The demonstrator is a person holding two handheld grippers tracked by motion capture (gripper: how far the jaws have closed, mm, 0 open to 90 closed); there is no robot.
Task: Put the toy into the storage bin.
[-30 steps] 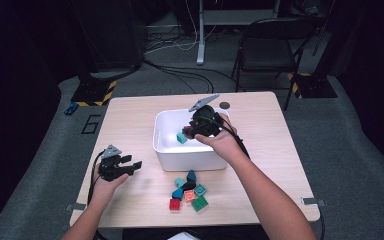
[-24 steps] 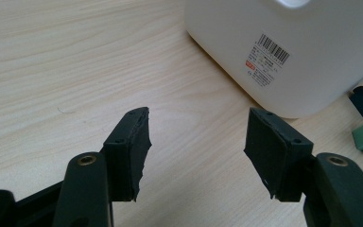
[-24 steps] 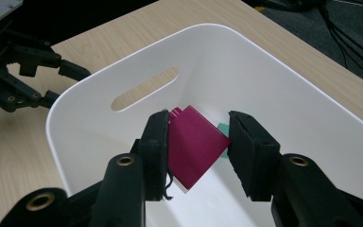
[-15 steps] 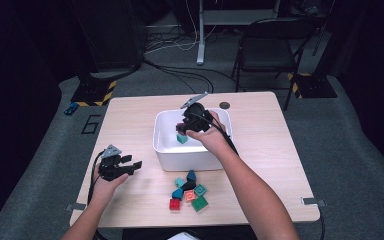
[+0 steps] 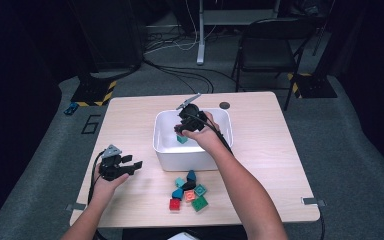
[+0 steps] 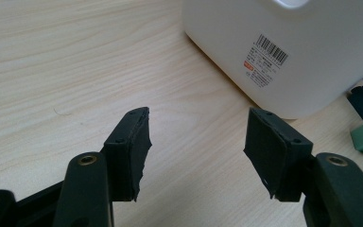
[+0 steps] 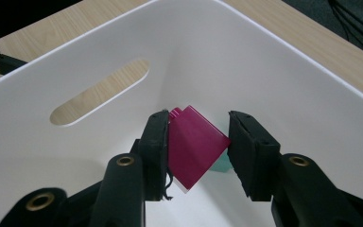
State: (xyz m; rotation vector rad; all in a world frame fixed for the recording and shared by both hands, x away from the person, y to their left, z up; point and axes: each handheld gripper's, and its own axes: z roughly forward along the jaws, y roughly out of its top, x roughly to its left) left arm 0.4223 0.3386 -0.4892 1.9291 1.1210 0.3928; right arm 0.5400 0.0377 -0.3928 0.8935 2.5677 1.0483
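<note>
Since a moment ago, the right hand-held gripper (image 5: 181,131) has slid left and dipped lower into the white bin (image 5: 166,150). Its jaws are partly closed on a pink block (image 7: 194,144), which sits tilted on its corner between the pads, down inside the bin. A teal block (image 7: 222,163) peeks out just behind it on the bin floor.

The left hand-held gripper (image 5: 135,165) has stayed put over the tabletop (image 5: 130,115), left of the bin. Its jaws are partly open and hold nothing.

It looks like the step now is dropping the pink block into the bin. Next, the jaws should open so the block falls beside the teal one. Then the hand should lift out and go to the pile of blocks (image 5: 187,190) in front of the bin, near the person, to pick another.
</note>
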